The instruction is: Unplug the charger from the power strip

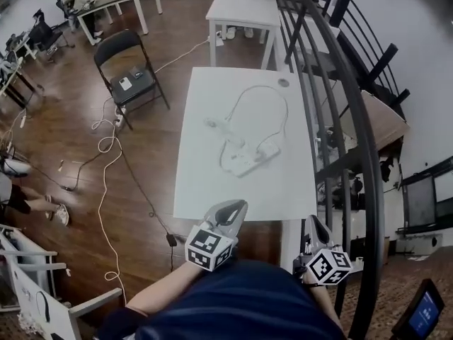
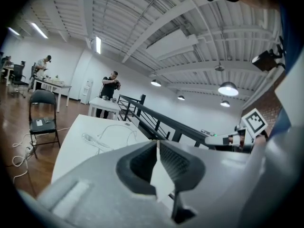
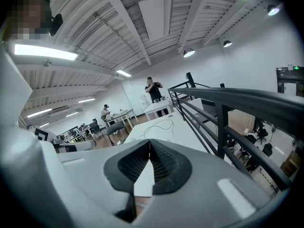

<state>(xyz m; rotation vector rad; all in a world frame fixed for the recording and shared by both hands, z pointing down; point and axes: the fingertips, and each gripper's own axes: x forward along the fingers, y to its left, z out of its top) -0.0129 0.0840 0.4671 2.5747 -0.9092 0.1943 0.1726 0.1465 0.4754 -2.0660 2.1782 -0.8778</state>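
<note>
Reaching step, not yet at the work: left tool (image 1: 234, 213) and right tool (image 1: 316, 228) hover at the near edge of the bench (image 1: 205, 193), jaws closed on nothing. The charger (image 1: 270, 148) seems plugged into the strip (image 1: 243, 164) mid-bench. Next, likely: open, pin the strip, pull the charger.

Wooden floor (image 1: 56, 108), black folding chair (image 1: 119, 46), black railing (image 3: 247, 100) (at the right), white beamed ceiling (image 2: 166, 27) overhead.

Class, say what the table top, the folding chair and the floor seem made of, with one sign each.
Table top: likely white laminate, matte, no grain. Folding chair: black metal tube frame, thin legs. Floor: wood or wood-look boards, brown, sheen and plank lines.
</note>
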